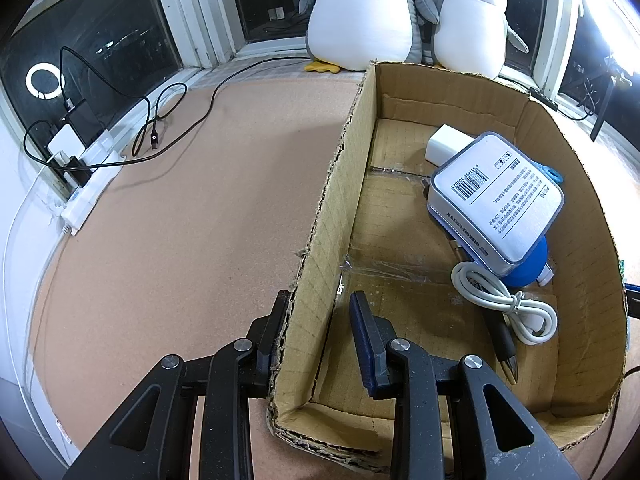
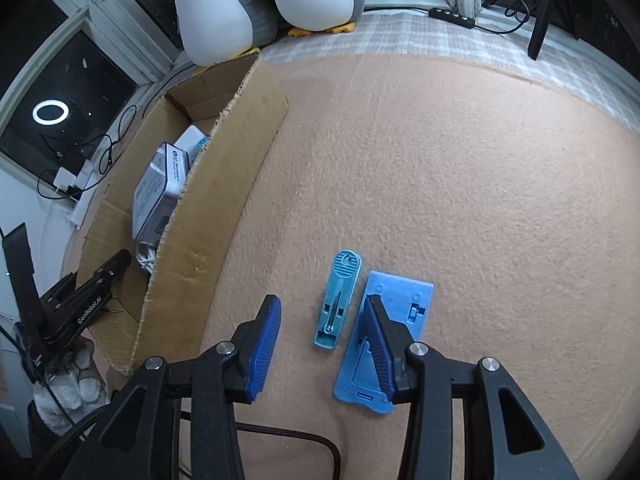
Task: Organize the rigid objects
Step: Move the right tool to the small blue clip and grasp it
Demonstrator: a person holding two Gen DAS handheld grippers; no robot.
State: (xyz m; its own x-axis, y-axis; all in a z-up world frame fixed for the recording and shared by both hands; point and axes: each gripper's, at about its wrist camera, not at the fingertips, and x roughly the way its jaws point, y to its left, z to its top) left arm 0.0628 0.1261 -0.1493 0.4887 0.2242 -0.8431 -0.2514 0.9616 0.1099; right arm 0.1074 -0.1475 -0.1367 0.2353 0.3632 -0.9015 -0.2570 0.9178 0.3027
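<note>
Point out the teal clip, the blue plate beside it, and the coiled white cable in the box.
teal clip [image 2: 337, 300]: right wrist view, middle of its long body.
blue plate [image 2: 404, 296]: right wrist view, bare upper part, past the gripper finger.
coiled white cable [image 1: 505, 301]: left wrist view, the tied middle of the coil.

The right hand-held gripper hangs open above a teal clip beside a blue plate, possibly plastic, on the worktop.
</note>
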